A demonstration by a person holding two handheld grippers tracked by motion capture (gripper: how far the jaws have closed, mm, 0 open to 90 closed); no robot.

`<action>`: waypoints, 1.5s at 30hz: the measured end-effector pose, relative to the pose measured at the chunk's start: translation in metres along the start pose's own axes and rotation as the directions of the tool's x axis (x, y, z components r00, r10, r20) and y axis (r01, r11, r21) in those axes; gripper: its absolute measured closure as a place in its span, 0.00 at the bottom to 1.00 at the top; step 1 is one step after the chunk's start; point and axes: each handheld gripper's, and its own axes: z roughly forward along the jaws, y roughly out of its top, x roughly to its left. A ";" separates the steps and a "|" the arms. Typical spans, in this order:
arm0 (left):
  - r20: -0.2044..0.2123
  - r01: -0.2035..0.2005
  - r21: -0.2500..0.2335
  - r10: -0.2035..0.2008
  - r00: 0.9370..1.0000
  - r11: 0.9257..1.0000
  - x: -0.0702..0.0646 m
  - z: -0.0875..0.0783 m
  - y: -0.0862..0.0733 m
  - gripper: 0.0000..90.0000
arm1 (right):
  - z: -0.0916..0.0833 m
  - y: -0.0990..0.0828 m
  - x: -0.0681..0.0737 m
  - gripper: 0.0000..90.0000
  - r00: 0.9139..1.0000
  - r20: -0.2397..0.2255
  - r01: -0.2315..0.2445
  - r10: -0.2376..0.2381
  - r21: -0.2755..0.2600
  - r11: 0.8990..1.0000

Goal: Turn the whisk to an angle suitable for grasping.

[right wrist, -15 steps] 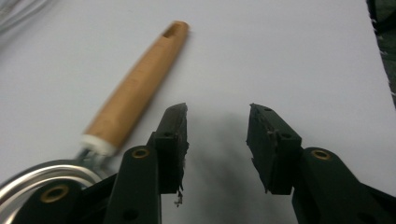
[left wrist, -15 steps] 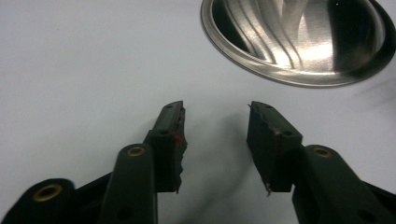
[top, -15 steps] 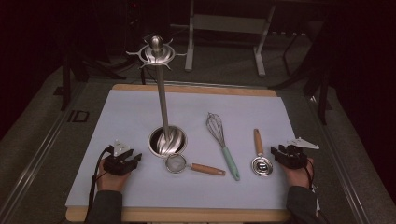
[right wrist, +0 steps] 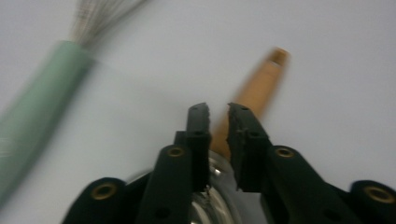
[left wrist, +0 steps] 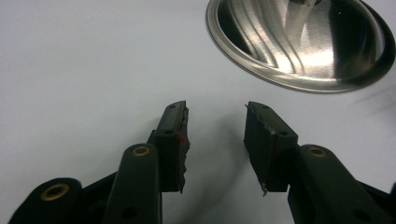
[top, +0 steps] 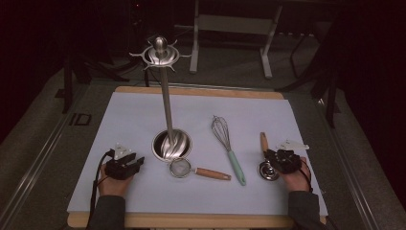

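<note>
A steel utensil stand [top: 171, 143] rises on a thin pole from its round base at mid-table, and its base [left wrist: 299, 46] lies just ahead and right of my left gripper. A whisk [top: 229, 148] with a mint handle [right wrist: 42, 102] lies to the stand's right. A small strainer [top: 182, 167] with a wooden handle lies in front of the base. A steel ladle [top: 266, 163] with a wooden handle [right wrist: 259, 88] lies at the right. My left gripper [top: 125, 163] [left wrist: 215, 107] is open over bare mat. My right gripper [top: 282, 158] [right wrist: 218, 109] hovers over the ladle handle, jaws a narrow gap apart.
A pale mat [top: 143, 115] covers a wooden board [top: 191, 221] whose edge shows at front and back. Dark floor and metal frame legs [top: 195, 38] lie beyond the table. Both forearms enter from the bottom edge.
My right gripper has shifted left, from beside the ladle to over its handle. The left gripper has barely moved.
</note>
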 end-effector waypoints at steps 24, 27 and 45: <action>-0.023 -0.012 0.006 0.012 1.000 1.000 -0.002 0.000 0.000 0.65 | 0.051 0.079 0.058 0.75 0.976 -0.101 0.194 -0.194 -0.012 0.981; -0.024 -0.012 0.005 0.012 1.000 1.000 -0.002 0.000 0.000 0.65 | 0.060 0.083 0.061 0.64 0.977 -0.114 0.181 -0.182 -0.022 0.983; -0.027 -0.009 0.007 0.009 1.000 1.000 -0.002 0.000 0.000 0.64 | 0.111 0.096 0.071 0.55 0.990 -0.129 0.085 -0.060 0.201 0.976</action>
